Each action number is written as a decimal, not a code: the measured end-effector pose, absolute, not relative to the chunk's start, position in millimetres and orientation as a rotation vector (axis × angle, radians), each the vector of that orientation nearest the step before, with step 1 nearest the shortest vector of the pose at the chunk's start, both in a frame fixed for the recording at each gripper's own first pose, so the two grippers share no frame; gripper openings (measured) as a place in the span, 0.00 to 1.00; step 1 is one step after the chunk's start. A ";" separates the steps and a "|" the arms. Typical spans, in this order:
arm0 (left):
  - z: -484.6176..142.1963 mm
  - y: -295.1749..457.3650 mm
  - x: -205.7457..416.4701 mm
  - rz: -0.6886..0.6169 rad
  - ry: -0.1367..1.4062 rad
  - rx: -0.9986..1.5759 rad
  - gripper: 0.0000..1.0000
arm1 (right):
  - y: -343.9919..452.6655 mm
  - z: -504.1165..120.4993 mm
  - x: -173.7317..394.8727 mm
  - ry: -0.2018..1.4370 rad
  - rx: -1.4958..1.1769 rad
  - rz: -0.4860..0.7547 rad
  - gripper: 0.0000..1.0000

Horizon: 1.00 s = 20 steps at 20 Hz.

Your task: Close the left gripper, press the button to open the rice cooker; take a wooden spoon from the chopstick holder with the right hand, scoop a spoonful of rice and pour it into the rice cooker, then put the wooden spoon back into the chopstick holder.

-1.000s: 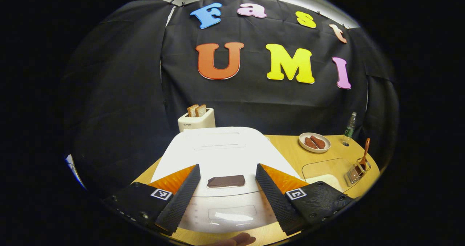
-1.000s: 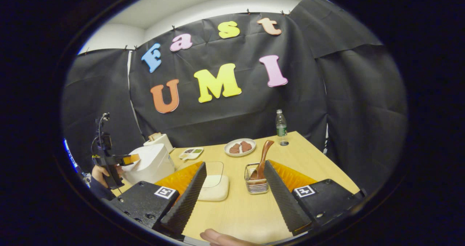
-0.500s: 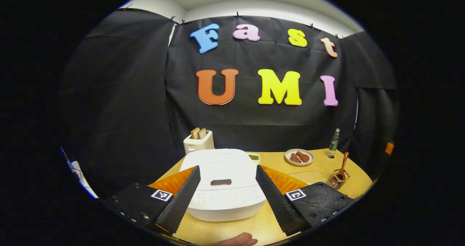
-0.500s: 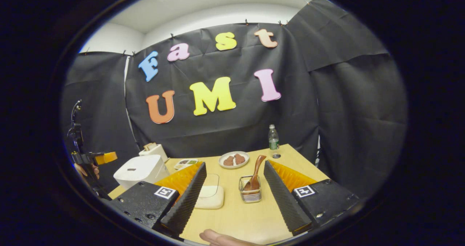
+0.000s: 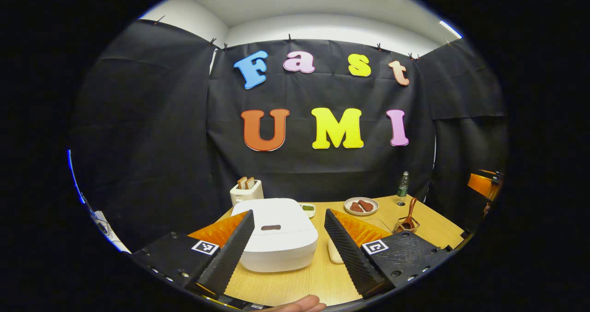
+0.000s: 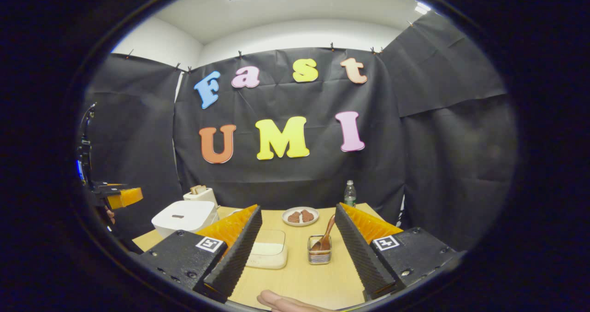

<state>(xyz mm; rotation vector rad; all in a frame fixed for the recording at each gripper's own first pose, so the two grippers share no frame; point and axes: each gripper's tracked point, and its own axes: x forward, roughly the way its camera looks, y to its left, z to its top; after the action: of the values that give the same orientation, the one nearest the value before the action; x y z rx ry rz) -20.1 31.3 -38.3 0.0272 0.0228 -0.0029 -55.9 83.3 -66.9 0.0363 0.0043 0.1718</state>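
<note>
- The left tool (image 5: 288, 243) hangs above the surface (image 5: 295, 284), jaws spread wide with nothing between them.
- The white rice cooker (image 5: 276, 233) sits lid down ahead of it, its dark button (image 5: 270, 227) on top.
- The right tool (image 6: 297, 247) is also spread wide and empty.
- The wooden spoon (image 6: 324, 236) stands in the chopstick holder (image 6: 319, 256), beside the rice box (image 6: 267, 252).
</note>
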 end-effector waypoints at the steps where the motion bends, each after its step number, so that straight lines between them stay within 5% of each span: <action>1: -35.2 26.1 -27.1 -0.015 0.015 0.022 0.97 | 84.9 -64.1 -59.9 0.003 0.023 0.165 0.98; 20: -24.3 3.8 -82.8 -0.022 -0.097 -0.018 0.96 | 63.8 -46.7 -102.6 -0.077 -0.004 0.084 1.00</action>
<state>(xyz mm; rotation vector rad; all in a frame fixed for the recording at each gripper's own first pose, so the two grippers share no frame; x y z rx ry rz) -82.8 3.8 -24.3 -0.0178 -0.0971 -0.0223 -102.6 63.8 -46.7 -0.0036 -0.0768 0.0836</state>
